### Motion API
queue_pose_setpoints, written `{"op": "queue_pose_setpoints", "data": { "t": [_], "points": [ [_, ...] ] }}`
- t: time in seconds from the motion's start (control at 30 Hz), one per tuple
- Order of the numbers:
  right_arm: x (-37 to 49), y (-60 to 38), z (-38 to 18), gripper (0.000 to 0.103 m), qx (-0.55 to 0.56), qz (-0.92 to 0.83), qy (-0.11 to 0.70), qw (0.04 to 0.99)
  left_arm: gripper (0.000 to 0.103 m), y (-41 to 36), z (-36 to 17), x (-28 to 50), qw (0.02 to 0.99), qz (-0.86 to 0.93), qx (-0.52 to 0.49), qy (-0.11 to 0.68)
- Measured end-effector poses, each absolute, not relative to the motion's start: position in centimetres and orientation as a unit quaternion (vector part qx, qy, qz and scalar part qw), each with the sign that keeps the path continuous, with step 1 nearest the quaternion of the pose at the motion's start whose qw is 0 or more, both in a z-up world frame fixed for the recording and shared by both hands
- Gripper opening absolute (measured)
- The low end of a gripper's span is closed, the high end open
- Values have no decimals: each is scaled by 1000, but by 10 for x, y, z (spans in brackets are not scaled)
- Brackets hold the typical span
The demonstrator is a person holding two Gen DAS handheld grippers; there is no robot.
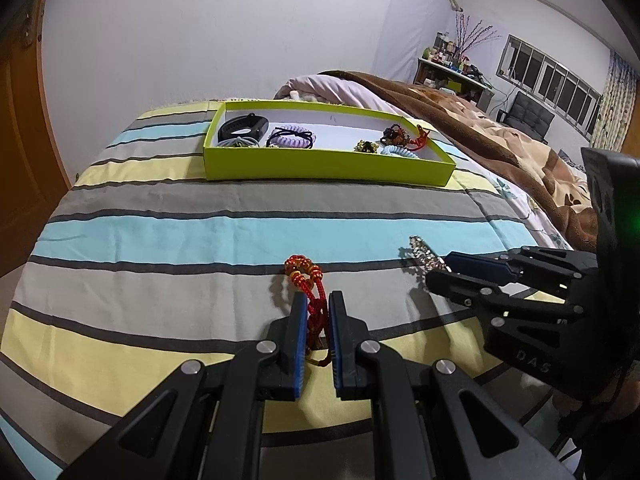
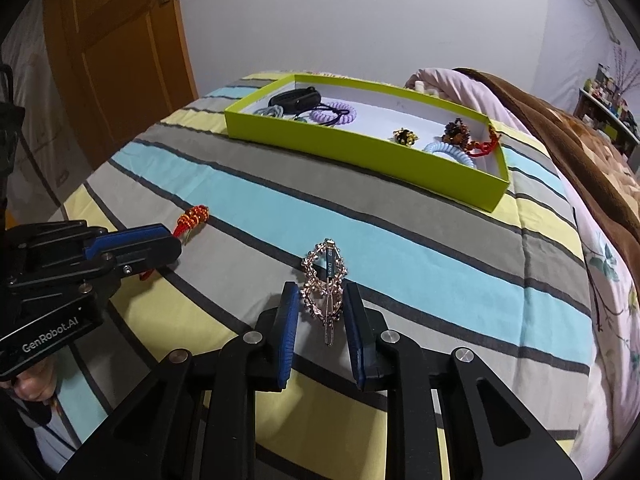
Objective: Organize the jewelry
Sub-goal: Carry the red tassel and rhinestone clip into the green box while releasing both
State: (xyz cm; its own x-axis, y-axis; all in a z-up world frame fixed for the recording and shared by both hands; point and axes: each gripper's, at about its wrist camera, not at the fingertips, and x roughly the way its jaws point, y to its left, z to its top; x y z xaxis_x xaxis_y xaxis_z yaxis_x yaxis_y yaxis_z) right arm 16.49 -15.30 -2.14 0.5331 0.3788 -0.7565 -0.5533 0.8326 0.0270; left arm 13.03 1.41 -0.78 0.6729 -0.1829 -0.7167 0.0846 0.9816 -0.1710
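Grippers at 1 instant of a two-handed pickup on a striped bedspread (image 1: 200, 236). Left gripper (image 1: 318, 312): jaws pressed together on the cord of a red beaded bracelet (image 1: 306, 280), whose beaded loop projects ahead of the fingertips and appears to rest on or just above the cloth. Right gripper (image 2: 322, 308): jaws pinching a rhinestone hair clip (image 2: 326, 276) across its width, with small gaps at the pads, so the firmness of the hold cannot be told; the clip's long axis runs forward along the fingers, its decorated end beyond the tips.

Green tray (image 1: 320, 166): lies ahead of both grippers, well apart from them, its long axis crosswise to both sets of fingers. It holds 2 groups, a black band (image 1: 242, 126) with coil ties at its left end, and beaded pieces at its right end; the middle is bare.

Judgement: each item needs a forward carry over the near wall. The right gripper stands nearer the tray's right end, the left gripper nearer its left end.
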Motion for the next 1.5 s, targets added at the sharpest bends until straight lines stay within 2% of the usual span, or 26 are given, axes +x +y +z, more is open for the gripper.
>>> {"op": "queue_pose_setpoints", "data": {
  "t": [0.77,1.2,1.5],
  "points": [
    [173,-174,21,23,-65,256,351,899,11,1,30,148,933,-81,-18,349],
    [224,-167,38,23,-66,251,336,906,11,1,49,207,942,-90,-3,324],
    [275,-163,32,23,-74,237,343,906,11,2,42,252,939,-92,-2,331]
  ]
}}
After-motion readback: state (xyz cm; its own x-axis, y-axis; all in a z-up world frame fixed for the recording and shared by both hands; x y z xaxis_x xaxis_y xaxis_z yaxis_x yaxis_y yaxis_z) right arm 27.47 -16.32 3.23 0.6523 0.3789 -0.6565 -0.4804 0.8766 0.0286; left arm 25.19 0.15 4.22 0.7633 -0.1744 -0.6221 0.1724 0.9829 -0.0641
